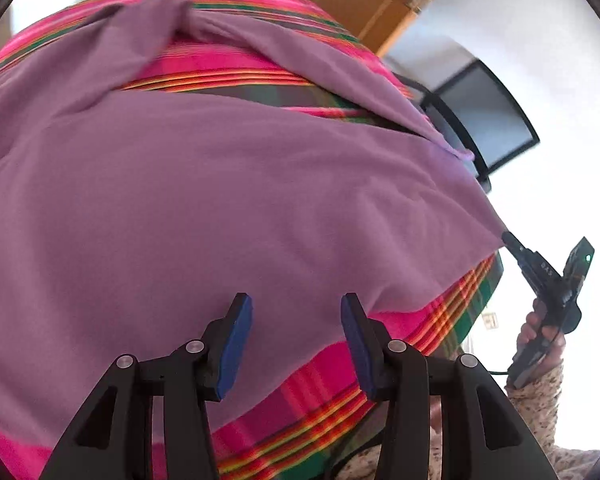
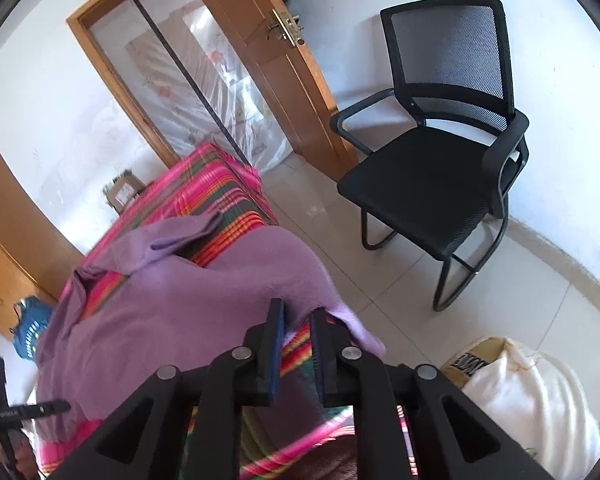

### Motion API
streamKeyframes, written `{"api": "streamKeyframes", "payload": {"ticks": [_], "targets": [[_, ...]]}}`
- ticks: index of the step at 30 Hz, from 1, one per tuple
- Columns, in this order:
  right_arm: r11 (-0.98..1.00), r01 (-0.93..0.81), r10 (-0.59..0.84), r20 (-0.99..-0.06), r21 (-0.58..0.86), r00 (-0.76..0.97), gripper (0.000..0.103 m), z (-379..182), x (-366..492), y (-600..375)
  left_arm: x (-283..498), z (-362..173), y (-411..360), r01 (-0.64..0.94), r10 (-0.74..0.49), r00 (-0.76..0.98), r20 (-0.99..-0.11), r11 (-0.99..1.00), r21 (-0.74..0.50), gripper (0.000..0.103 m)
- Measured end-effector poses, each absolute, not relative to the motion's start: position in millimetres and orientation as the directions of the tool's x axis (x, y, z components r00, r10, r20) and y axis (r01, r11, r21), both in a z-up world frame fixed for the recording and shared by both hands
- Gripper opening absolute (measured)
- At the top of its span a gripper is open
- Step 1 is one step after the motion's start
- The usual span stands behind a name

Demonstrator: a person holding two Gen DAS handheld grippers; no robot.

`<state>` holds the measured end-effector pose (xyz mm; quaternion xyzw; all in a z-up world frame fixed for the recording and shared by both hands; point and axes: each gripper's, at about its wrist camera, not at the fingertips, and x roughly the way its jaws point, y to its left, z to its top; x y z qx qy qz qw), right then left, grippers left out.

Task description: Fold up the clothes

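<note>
A: Where's the garment?

B: The purple garment (image 1: 204,200) lies spread on the pink plaid cloth (image 1: 324,392), one corner hanging over the table edge just beyond the right gripper (image 2: 296,320), whose jaws stand slightly apart with nothing between them.

A: And the left gripper (image 1: 296,316)?

B: Open and empty above the garment's near edge.

A: Room?

B: Bare tiled floor (image 2: 380,248) before the black mesh chair (image 2: 440,160). The cardboard box (image 2: 476,356) carries print I can't read.

Dark print runs along the flap of the cardboard box (image 2: 474,360) at lower right, too skewed and cut off to read.
</note>
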<state>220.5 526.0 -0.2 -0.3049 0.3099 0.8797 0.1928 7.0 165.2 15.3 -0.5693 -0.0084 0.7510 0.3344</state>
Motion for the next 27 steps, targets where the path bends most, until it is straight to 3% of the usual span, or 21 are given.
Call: {"api": "streamKeyframes", "payload": {"ticks": [3,5,10,15,17,20,27], "targets": [[-0.681,-0.493,0.071,-0.620,0.542,-0.781,0.017,-7,222,540,2,14,185,-0.524,0.522,-0.094,-0.848,-0.750,-0.404,0.048],[-0.613,-0.457,0.006,-0.575,0.644,-0.818,0.024,-15,223,553,0,14,196,-0.544,0.527,-0.079,-0.846,-0.734,-0.406,0.048],[-0.426,-0.423,-0.044,-0.485,0.800,-0.873,0.024,-38,228,582,-10,17,212,-0.576,0.526,-0.058,-0.849,-0.712,-0.402,0.048],[-0.355,-0.437,-0.046,-0.482,0.827,-0.875,0.024,-51,219,594,-30,18,228,-0.578,0.538,-0.027,-0.842,-0.696,-0.427,0.048],[-0.378,-0.475,-0.017,-0.519,0.794,-0.854,0.006,-49,215,594,-39,22,234,-0.574,0.557,-0.016,-0.830,-0.685,-0.449,0.048],[-0.424,-0.529,0.006,-0.582,0.735,-0.813,0.007,-47,209,592,-50,25,244,-0.574,0.566,-0.005,-0.824,-0.677,-0.461,0.048],[-0.461,-0.569,0.061,-0.615,0.681,-0.786,0.007,-42,206,593,-76,26,278,-0.584,0.608,0.081,-0.790,-0.613,-0.532,0.048]]}}
